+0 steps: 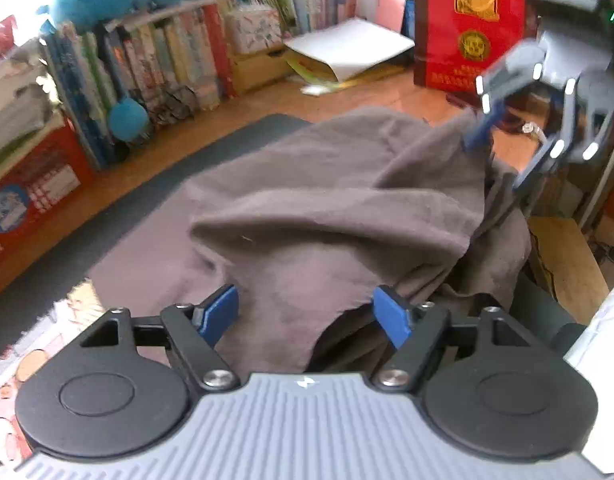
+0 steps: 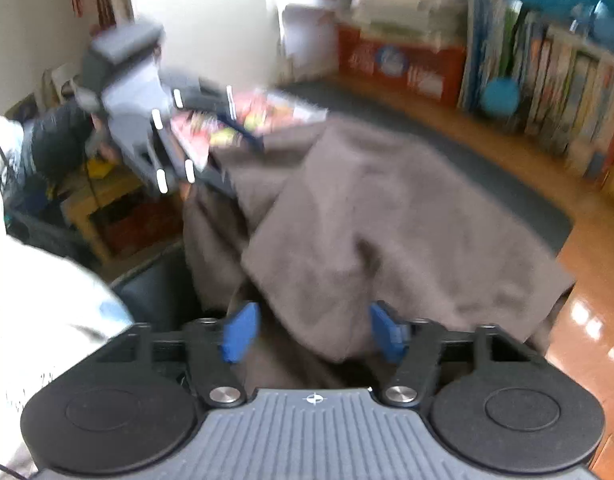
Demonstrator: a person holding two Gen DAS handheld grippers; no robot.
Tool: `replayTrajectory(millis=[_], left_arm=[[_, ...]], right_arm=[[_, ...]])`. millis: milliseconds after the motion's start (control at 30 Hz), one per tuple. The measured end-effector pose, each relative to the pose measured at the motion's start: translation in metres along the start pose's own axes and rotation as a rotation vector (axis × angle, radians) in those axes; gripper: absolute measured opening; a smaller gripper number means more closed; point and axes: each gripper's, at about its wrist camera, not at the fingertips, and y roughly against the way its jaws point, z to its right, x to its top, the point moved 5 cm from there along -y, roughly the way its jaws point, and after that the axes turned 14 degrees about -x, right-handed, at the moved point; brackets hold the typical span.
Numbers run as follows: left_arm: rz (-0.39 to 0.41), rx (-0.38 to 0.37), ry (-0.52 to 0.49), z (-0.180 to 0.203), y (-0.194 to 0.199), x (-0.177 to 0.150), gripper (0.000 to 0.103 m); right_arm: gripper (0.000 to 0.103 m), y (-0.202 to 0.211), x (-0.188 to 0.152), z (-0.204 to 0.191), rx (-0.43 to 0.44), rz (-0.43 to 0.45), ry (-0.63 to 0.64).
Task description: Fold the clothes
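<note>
We note the left gripper (image 1: 307,316) has a grey ribbed housing with a small white emblem at its front edge; two black round discs flank it; black linkage arms are fastened by silver screws; the fingers (image 1: 219,312) carry blue pads; the right gripper (image 2: 315,332) is of identical build, its fingers (image 2: 241,332) likewise blue; seen from opposite, each body shows white markers; a white sleeve (image 2: 39,288) appears.

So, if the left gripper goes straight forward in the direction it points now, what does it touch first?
Most likely the brown garment. Its cloth already lies between the open fingers of the left gripper and fills the path ahead. The black mat shows only beside and beyond it, though depth is hard to judge here.
</note>
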Motion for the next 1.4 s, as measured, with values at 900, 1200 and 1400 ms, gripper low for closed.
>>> replayTrajectory(millis=[900,1200,1400], left_arm=[[0.007,-0.027,-0.101,0.033,0.031,-0.01,0.022],[-0.006,-0.063,-0.121,0.047,-0.004,-0.003,0.065],[-0.101,-0.053,-0.052,0.033,-0.041,-0.009,0.002]], right_arm=[[0.086,-0.019,-0.028,0.018,-0.296,0.026,0.095],[0.086,-0.025,-0.036,0.006,-0.353,0.037,0.171],[0.065,-0.034,-0.038,0.009,-0.404,0.028,0.198]])
